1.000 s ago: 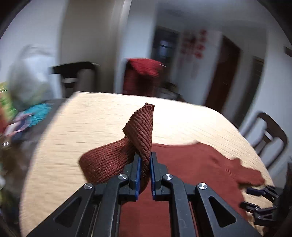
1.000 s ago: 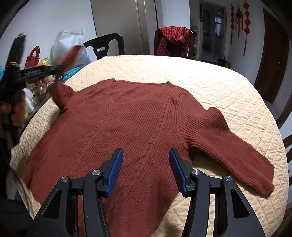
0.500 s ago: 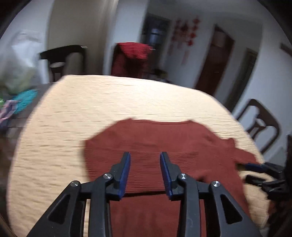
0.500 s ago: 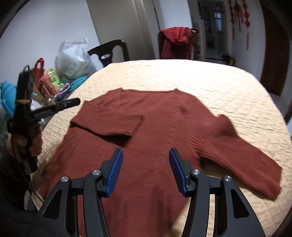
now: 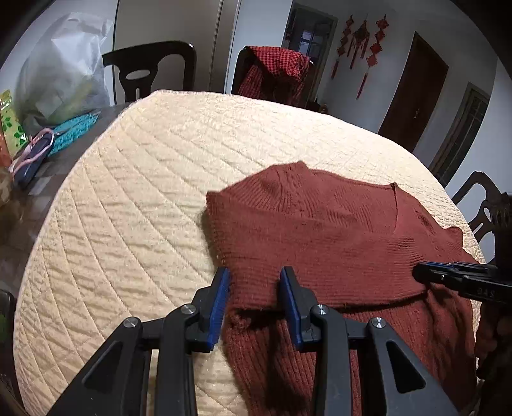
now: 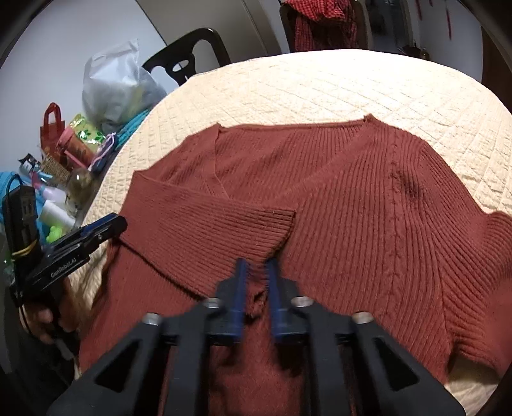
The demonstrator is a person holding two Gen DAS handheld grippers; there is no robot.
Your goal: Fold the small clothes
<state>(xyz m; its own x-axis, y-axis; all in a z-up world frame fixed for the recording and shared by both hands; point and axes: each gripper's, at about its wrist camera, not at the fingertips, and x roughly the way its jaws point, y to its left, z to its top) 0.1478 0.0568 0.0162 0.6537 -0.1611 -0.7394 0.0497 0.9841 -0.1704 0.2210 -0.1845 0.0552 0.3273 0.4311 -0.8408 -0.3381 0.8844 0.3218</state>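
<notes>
Sleeve [image 6: 208, 224] now folded across sweater [image 6: 368, 198]

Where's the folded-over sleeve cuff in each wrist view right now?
Left wrist: sleeve cuff at right of centre, by the right gripper's tip.
Right wrist: sleeve cuff at centre, just above the jaws.
Shared landmark: red checked cloth on the far chair.

The sweater [image 6: 352, 198] is a chunky rust-red rib knit, matt and a bit fuzzy. Under it the worktop's cover [image 5: 134, 198] is cream quilted cloth with a nubby stitched texture. Both grippers, left [image 5: 254, 281] and right [image 6: 256, 272], look like matt black plastic with ridged blue pads and shiny metal screws.
</notes>
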